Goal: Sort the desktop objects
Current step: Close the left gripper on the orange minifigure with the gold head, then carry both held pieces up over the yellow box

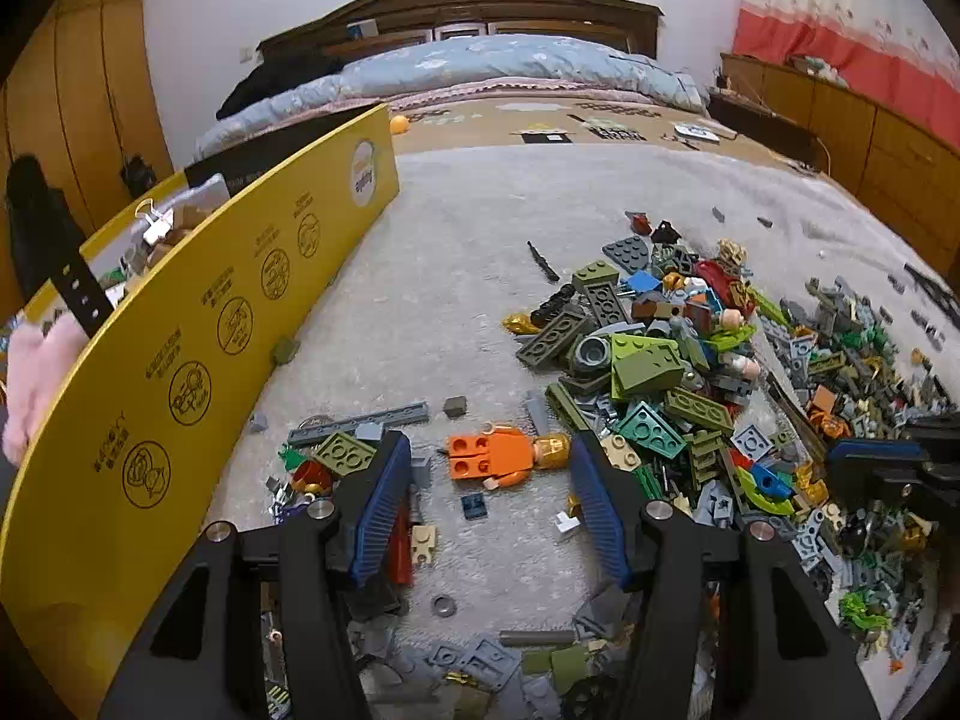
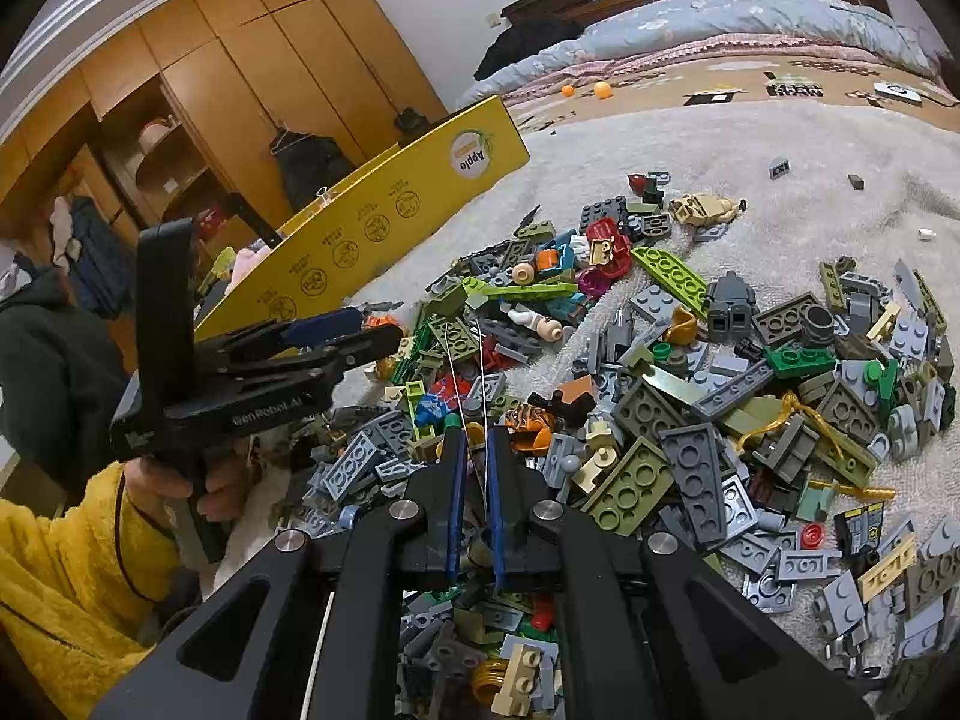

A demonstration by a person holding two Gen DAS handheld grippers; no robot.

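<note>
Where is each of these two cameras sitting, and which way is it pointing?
Left wrist: sits on the left gripper, looking along its open fingers at an orange minifigure lying on the grey blanket; only the gripper shows.
Right wrist: sits on the right gripper, nearly shut with a thin wire between its fingers, facing the brick pile; the person's left hand and yellow sleeve show.
Shared: the yellow box, the pile, the bed, and each other's gripper.

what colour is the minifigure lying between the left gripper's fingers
Orange body and legs, with a gold head: the minifigure shows best in the left wrist view.
</note>
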